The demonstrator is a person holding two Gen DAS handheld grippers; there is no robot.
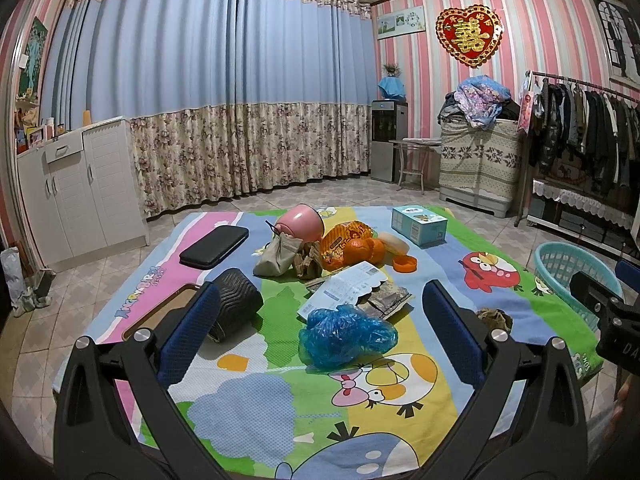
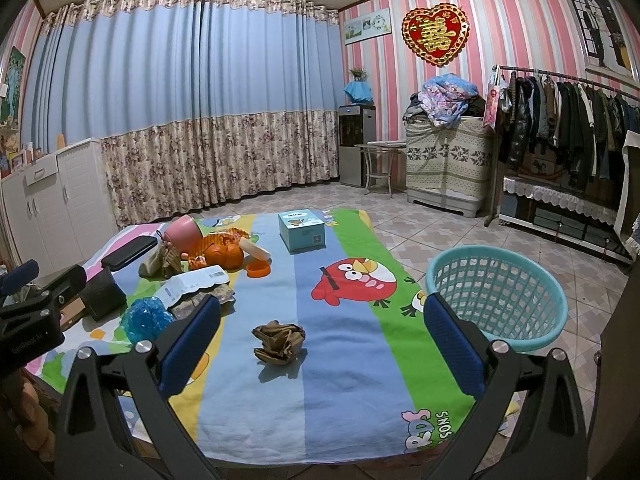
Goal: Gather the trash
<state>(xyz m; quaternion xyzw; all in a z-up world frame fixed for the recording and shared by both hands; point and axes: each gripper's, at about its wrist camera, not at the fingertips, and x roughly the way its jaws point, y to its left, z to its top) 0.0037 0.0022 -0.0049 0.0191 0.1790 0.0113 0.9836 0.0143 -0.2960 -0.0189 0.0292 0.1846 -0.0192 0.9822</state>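
Both grippers hang over the near edge of the cartoon blanket (image 2: 340,400), and both have their fingers wide apart, holding nothing. The right gripper (image 2: 320,344) looks straight at a brown paper ball (image 2: 279,343), which sits alone on the blue stripe, close to the near edge. I think this is the best thing to pick first. Go down slowly so one finger lands on each side of the ball, then squeeze gently, because scrunched paper is soft and light. The teal basket (image 2: 496,300) stands on the floor just past the right edge of the blanket, so the carry is short.

The left gripper (image 1: 320,332) faces a blue plastic bag (image 1: 346,330), also near the front. Grab it by its puffy middle, as it could slip. Behind it lie papers (image 1: 344,284) and more mess toward the middle. The tissue box (image 2: 302,230) near the far edge may not be trash.
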